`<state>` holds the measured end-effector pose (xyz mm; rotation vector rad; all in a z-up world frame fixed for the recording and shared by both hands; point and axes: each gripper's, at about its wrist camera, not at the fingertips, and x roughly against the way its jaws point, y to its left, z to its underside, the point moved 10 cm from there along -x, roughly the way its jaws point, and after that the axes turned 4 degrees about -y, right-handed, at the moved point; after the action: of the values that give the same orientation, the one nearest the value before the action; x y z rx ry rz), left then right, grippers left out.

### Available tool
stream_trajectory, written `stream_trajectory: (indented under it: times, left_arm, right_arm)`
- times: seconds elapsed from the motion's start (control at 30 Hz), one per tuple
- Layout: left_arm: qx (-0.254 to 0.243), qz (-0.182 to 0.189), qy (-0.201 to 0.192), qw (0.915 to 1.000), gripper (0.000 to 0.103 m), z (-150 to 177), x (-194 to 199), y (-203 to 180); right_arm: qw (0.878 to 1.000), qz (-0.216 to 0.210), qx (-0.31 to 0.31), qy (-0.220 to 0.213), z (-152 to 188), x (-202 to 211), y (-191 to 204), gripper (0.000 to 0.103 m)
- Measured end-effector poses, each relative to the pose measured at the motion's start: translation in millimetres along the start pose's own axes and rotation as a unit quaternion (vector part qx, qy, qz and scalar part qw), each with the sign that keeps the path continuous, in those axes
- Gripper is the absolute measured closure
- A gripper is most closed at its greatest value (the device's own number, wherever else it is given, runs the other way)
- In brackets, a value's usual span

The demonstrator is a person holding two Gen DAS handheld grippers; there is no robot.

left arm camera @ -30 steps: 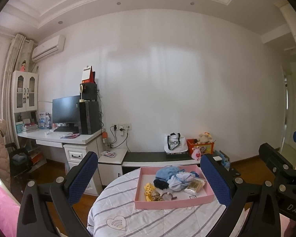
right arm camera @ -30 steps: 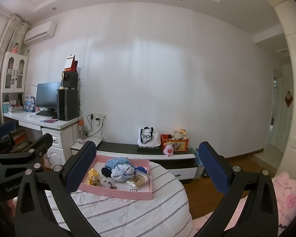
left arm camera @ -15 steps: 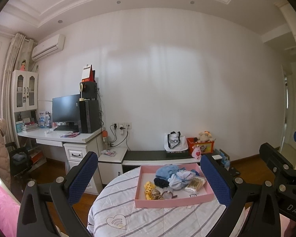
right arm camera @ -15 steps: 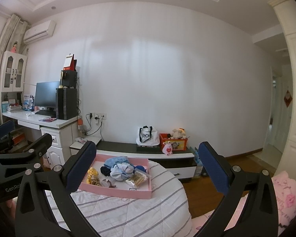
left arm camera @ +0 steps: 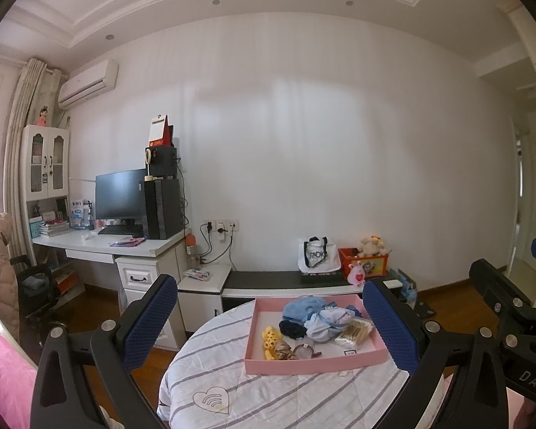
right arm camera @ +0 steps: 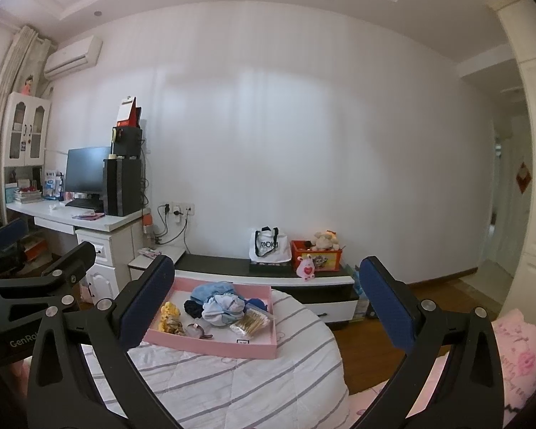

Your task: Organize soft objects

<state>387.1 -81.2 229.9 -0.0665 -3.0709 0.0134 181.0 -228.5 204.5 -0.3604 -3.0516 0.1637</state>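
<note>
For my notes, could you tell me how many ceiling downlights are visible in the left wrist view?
3: one left downlight above the air conditioner, one middle downlight, one right downlight. Others may lie outside the frame.

Matt pink tray (left arm camera: pixel 314 367), quilted cloth cover (left arm camera: pixel 239 386)

Each tool (left arm camera: pixel 268 325) (right arm camera: pixel 268 304): black frame, silver screws, 2 blue textured pads (left arm camera: pixel 148 318).

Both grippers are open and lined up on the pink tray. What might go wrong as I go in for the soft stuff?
The blue cloths lie heaped together, so one pinch may lift several. The cotton swab packet lies against the pile and could be dragged along. The pink tray sits on a soft quilt and may slide.
</note>
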Motion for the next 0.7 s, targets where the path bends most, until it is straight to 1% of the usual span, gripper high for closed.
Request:
stream_trajectory:
  times: [0.7]
  left_arm:
    - [0.001, -0.004, -0.003, 1.0, 0.0, 4.5, -1.8, -1.1]
  right_arm:
    - [1.0, 0.0, 0.002, -0.002, -1.6, -3.5, -0.1, 0.0]
